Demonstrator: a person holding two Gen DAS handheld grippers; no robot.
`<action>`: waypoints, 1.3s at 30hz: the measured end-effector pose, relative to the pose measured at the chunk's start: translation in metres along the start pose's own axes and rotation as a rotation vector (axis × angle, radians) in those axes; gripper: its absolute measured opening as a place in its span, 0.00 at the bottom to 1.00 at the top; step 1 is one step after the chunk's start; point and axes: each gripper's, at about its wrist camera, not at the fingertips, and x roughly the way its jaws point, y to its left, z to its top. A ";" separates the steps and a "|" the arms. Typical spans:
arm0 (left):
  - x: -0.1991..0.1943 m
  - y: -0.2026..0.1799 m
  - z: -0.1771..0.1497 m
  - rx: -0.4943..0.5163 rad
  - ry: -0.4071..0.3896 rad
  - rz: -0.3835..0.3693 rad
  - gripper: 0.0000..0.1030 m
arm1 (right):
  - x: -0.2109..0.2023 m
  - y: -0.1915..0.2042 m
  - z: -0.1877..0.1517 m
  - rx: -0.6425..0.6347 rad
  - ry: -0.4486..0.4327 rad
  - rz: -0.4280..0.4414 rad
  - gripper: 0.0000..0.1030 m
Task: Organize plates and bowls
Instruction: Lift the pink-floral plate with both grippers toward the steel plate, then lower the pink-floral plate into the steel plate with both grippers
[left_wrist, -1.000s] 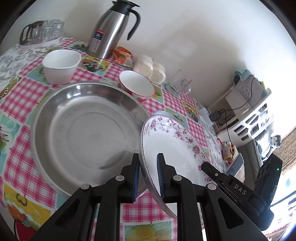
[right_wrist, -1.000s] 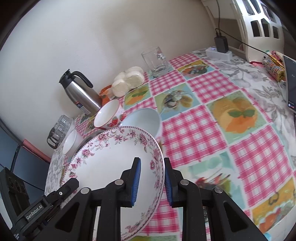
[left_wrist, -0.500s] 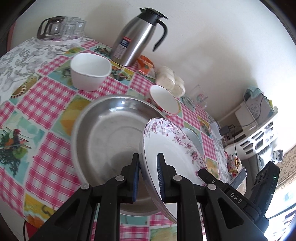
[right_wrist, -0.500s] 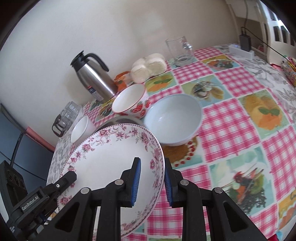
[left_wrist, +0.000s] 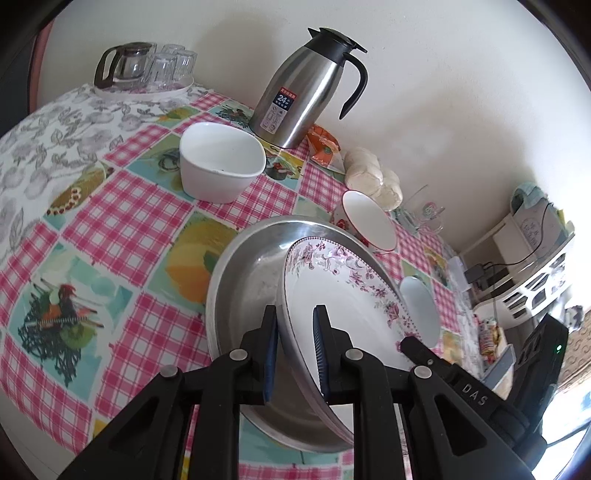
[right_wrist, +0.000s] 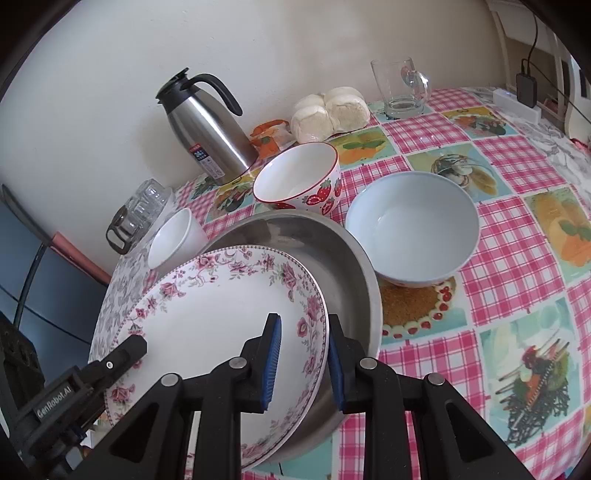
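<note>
**Checked bench, floral plate carried by both claws**

On the checked bench (left_wrist: 122, 206) the steel basin (right_wrist: 347, 266) sits directly below the floral plate (right_wrist: 207, 306). Left claw (left_wrist: 294, 354) and right claw (right_wrist: 303, 363) each pinch opposite rims, plate tilted above the basin

We see the worktop (right_wrist: 517, 236), pink check cloth with fruit panels | on it: steel pan (right_wrist: 354, 266), pale blue bowl (right_wrist: 413, 229), strawberry bowl (right_wrist: 299, 181), white square bowl (left_wrist: 221, 166), steel flask (left_wrist: 299, 96), glass mug (right_wrist: 400, 88), bagged buns (right_wrist: 328, 114), tray of glasses (left_wrist: 147, 74)
</note>
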 end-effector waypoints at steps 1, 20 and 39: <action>0.002 0.000 0.001 0.005 0.002 0.005 0.17 | 0.002 0.000 0.001 0.003 0.000 -0.002 0.25; 0.046 -0.007 0.021 0.063 0.021 0.054 0.17 | 0.037 -0.002 0.024 0.014 -0.007 -0.060 0.25; 0.070 -0.001 0.012 0.086 0.107 0.142 0.17 | 0.051 -0.001 0.019 -0.061 0.023 -0.102 0.25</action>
